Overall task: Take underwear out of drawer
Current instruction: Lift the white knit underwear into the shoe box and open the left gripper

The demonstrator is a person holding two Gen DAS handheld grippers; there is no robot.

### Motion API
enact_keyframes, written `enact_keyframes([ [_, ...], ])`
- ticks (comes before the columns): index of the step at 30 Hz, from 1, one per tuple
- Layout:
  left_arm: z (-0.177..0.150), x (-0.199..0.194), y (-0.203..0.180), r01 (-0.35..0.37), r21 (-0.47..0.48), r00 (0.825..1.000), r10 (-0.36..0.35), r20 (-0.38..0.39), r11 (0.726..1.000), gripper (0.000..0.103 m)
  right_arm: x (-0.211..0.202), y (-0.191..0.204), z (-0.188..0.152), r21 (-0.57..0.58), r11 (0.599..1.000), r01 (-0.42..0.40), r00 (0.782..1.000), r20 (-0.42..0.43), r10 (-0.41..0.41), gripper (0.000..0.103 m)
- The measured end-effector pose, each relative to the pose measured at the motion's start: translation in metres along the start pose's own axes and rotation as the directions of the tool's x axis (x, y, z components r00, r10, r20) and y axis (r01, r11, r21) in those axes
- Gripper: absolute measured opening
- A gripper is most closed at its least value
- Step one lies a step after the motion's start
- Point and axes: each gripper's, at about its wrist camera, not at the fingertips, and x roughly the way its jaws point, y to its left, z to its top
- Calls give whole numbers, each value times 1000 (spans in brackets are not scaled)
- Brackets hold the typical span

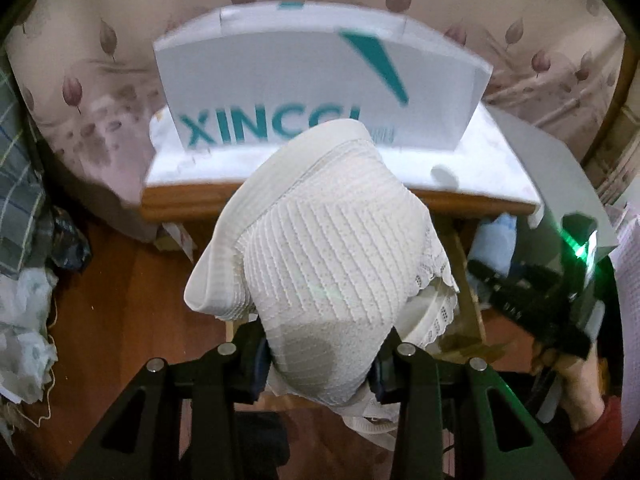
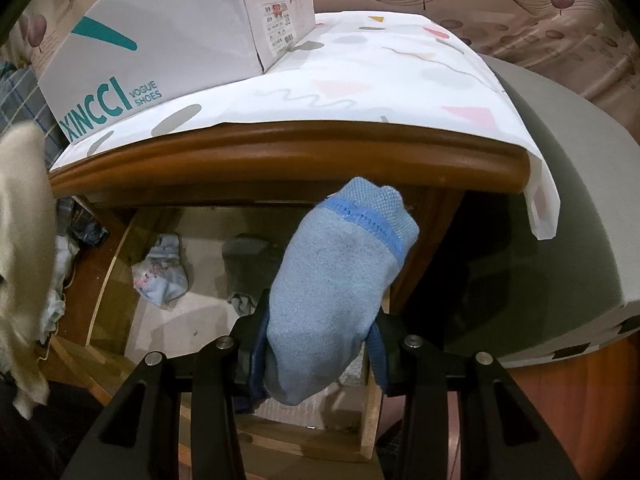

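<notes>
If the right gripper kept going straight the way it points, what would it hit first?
Probably the wooden edge of the nightstand top, met first by the blue underwear held in the right gripper; depth is unclear.

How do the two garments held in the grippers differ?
The white underwear in the left gripper is ribbed with a lace edge; the blue underwear in the right gripper is plain knit with a darker blue band. The white one looks bulkier. Both hang clamped above the open drawer.

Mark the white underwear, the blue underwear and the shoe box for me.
white underwear (image 1: pixel 320 248), left wrist view, ribbed middle.
blue underwear (image 2: pixel 336 280), right wrist view, light blue body.
shoe box (image 2: pixel 160 32), right wrist view, long white side.
</notes>
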Motion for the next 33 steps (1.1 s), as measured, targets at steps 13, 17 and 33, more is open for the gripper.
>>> enact_keyframes([
  [13, 86, -97, 29, -54, -2, 975, 53, 216, 999, 38, 1, 1, -2, 2, 1000, 13, 1000, 7, -13, 38],
  [17, 122, -118, 34, -64, -6, 960, 63, 272, 998, 38, 3, 2, -2, -5, 1000, 14, 1000, 4, -14, 38],
  [33, 226, -49, 46, -163, 62, 963, 145, 228, 985, 38, 7, 4, -6, -9, 1000, 17, 1000, -3, -17, 38],
])
